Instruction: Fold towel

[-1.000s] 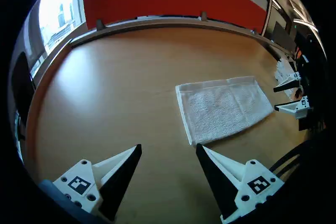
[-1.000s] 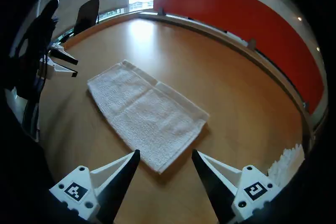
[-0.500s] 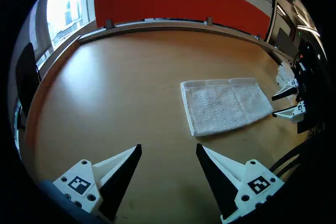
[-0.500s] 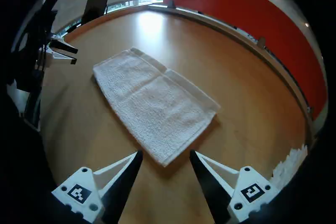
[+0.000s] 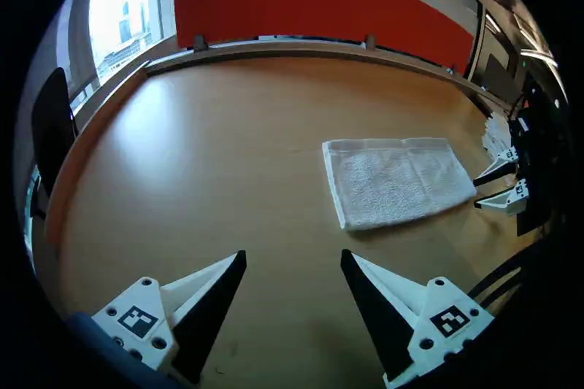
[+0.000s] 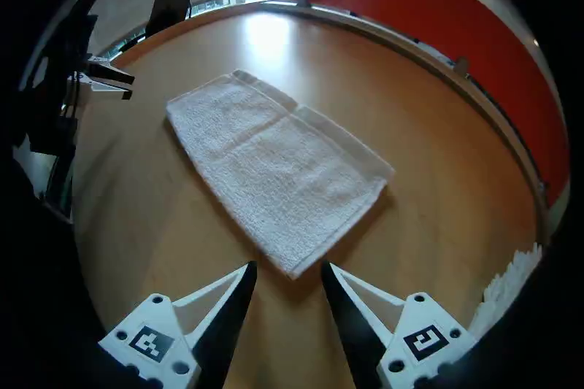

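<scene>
A white towel (image 5: 398, 181), folded into a rectangle, lies flat on the wooden table (image 5: 219, 141). In the left gripper view it lies ahead and to the right of my left gripper (image 5: 292, 254), which stands wide open and well short of it. My right gripper (image 5: 475, 195) shows beyond the towel's far end. In the right gripper view the towel (image 6: 281, 170) runs diagonally, and its near corner sits just in front of my right gripper (image 6: 288, 266), whose jaws are narrowed but still open. The left gripper (image 6: 133, 88) appears at the far left, off the towel.
A red partition panel (image 5: 321, 6) runs along the table's far edge, with windows (image 5: 120, 17) beside it. Dark chairs (image 6: 168, 6) stand at the table's side. A white stack of cloths (image 6: 511, 283) lies near the right gripper, at the table's edge.
My right gripper has moved in on the towel's near corner and its jaws have narrowed. My left gripper has drawn back from the towel, staying open. The towel has not moved.
</scene>
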Available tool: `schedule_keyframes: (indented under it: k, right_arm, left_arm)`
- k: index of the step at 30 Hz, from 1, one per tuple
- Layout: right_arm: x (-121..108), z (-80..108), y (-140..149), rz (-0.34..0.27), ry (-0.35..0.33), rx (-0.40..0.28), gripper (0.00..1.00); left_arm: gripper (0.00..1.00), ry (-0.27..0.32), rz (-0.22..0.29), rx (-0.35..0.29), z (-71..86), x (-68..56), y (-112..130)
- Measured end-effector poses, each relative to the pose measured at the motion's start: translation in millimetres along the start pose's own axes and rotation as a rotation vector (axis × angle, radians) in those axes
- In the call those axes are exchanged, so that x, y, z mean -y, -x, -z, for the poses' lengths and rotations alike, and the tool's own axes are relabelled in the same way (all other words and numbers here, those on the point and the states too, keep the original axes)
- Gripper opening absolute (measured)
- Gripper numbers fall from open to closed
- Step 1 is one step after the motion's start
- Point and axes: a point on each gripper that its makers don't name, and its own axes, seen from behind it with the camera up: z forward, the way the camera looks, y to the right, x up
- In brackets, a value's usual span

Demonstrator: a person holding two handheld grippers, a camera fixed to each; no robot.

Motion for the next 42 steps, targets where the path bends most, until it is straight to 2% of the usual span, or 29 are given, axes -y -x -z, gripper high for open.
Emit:
schedule_keyframes:
  k: [7, 10, 14, 18, 20, 25, 28, 42]
  right_arm:
    - [0.2, -0.9, 1.8, -0.004, -0.013, 0.004, 0.49]
    - [-0.4, -1.2, 3.1, -0.007, -0.019, 0.005, 0.47]
    - [-1.1, -2.1, 4.4, -0.012, -0.029, 0.009, 0.38]
    - [-1.0, -2.3, 4.8, -0.007, -0.036, 0.008, 0.36]
    - [-1.2, -2.1, 5.0, -0.003, -0.036, 0.008, 0.28]
    - [-1.3, -1.6, 5.6, 0.004, -0.038, 0.005, 0.16]
    - [-2.8, -0.9, 3.2, 0.004, -0.031, -0.006, 0.05]
    - [-2.8, 13.4, -21.9, -0.002, -0.003, -0.064, 0.04]
  left_arm:
    - [0.96, -0.004, -0.007, 0.004, 2.3, 1.6, 5.0]
    - [0.96, -0.005, -0.010, 0.007, 3.2, 2.4, 6.4]
    - [0.96, -0.007, -0.011, 0.008, 4.3, 4.4, 7.4]
    - [0.96, -0.010, -0.012, 0.010, 4.8, 6.1, 7.7]
    - [0.96, -0.011, -0.014, 0.010, 4.9, 6.7, 7.8]
    - [0.96, -0.012, -0.019, 0.012, 5.1, 7.3, 8.2]
    - [0.96, -0.012, -0.020, 0.011, 5.3, 7.6, 7.9]
    - [0.96, -0.012, -0.015, 0.000, 7.0, 10.8, 2.9]
